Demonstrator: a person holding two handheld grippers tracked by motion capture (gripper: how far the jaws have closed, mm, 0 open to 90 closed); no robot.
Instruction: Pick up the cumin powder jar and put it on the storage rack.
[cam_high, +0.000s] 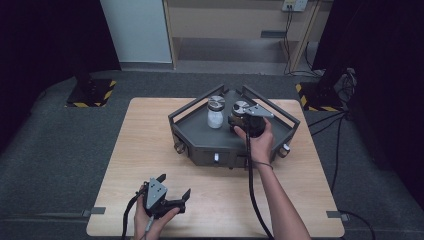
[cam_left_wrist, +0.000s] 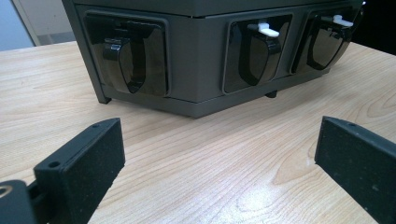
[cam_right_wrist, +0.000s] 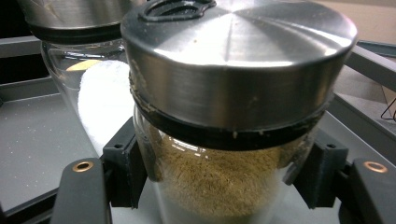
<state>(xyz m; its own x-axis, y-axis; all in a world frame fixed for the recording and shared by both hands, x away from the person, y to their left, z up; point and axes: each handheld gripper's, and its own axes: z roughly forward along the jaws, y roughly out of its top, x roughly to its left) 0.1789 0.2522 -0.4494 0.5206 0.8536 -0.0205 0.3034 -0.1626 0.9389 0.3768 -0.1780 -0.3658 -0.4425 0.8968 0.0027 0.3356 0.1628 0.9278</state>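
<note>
Your left gripper (cam_high: 174, 185) sits at the near left of the table (cam_high: 135, 150), held in your left hand (cam_high: 150, 220), with its jaws wide apart and nothing between them. In the left gripper view those 2 black jaws frame bare wood, and beyond them stands the dark grey tray unit (cam_left_wrist: 201, 56), whose front shows 3 recessed panels with dark handles; the middle and right ones carry small white tabs (cam_left_wrist: 267, 29).

In the high view the tray unit stands at the far centre of the table. On its top, the jar of white powder (cam_high: 215, 113) stands upright on the left, just beside the jar of brown granules (cam_high: 240, 111) on the right. Both have brushed steel lids.

Your right gripper (cam_right_wrist: 219, 177) is clamped on the jar of brown granules below its lid, one pad against each side of the glass, with your right hand (cam_high: 260, 142) behind it.
</note>
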